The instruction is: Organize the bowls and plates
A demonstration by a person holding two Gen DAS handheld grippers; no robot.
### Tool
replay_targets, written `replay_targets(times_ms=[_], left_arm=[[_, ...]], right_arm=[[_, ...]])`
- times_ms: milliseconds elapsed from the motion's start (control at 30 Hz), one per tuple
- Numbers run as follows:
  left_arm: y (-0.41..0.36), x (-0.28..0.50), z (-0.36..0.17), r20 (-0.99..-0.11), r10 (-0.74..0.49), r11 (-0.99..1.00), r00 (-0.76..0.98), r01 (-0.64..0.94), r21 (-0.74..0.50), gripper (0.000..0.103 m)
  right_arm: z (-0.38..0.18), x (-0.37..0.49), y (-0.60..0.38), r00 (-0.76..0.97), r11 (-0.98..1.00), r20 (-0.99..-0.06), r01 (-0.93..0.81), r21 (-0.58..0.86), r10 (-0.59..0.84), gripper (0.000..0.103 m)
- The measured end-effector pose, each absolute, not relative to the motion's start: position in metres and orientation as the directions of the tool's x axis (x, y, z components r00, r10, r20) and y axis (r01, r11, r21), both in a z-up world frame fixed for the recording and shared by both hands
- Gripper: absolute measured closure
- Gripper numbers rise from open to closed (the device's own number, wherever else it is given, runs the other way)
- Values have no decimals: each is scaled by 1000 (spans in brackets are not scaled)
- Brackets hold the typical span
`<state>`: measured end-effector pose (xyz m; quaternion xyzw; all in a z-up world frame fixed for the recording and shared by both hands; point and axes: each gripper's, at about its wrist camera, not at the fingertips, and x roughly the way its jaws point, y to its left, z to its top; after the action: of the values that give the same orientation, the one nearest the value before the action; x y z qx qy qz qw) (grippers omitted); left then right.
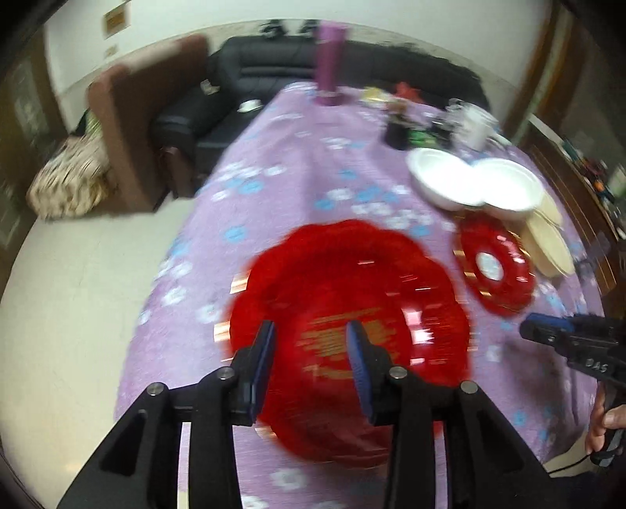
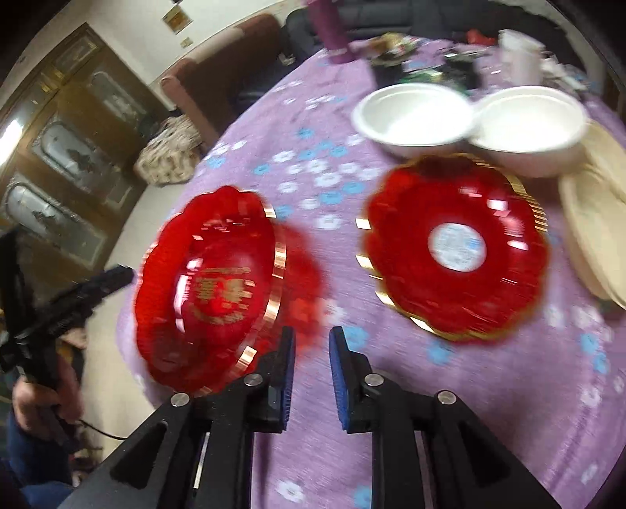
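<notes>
Plates: red plate with gold lettering (image 2: pixel 211 289) sits near the table's left edge, my left gripper (image 1: pixel 309 333) narrowly parted above it, holding nothing. My right gripper (image 2: pixel 311 340) is narrow, empty. Second red plate (image 2: pixel 456 250), white bowls (image 2: pixel 414 113) and cream plates (image 2: pixel 594 235) on the right look unstacked, so mostly left.

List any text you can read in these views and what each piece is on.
"DAS": white letters on the right gripper's black body.
Gold characters inside the near red plate: blurred, unreadable.
Round label on the far red plate: too blurred.
Yellow wall sign: unreadable.
</notes>
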<state>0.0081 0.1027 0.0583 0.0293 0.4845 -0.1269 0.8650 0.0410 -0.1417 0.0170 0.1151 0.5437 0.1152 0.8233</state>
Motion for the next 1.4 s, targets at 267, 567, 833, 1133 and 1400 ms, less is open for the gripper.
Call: replay_targets(times_ms=[267,567,833,1133,1400], left_arm=[[-6,-7,60,-847,-289,879,445,475,-50,65],[-72,-17,59,-852,-322,823,414,568,-35,64],[-99,-20,55,-860,-317,802,400,597,-18,64],[-102,-17,52,-867,-293,812,402,583,-5,64],[-102,-8,51,-868,-269,815,417,578,26,63]], right_arm=[[33,15,-181,471,988,-871,-14,154,142,79],[39,-12,-221,497,995,-867,45,84,51,76],[43,-21,-244,507,995,-862,70,66,22,74],[43,-21,-247,505,996,-862,57,68,30,71],[41,-16,-247,502,995,-864,59,83,42,68]])
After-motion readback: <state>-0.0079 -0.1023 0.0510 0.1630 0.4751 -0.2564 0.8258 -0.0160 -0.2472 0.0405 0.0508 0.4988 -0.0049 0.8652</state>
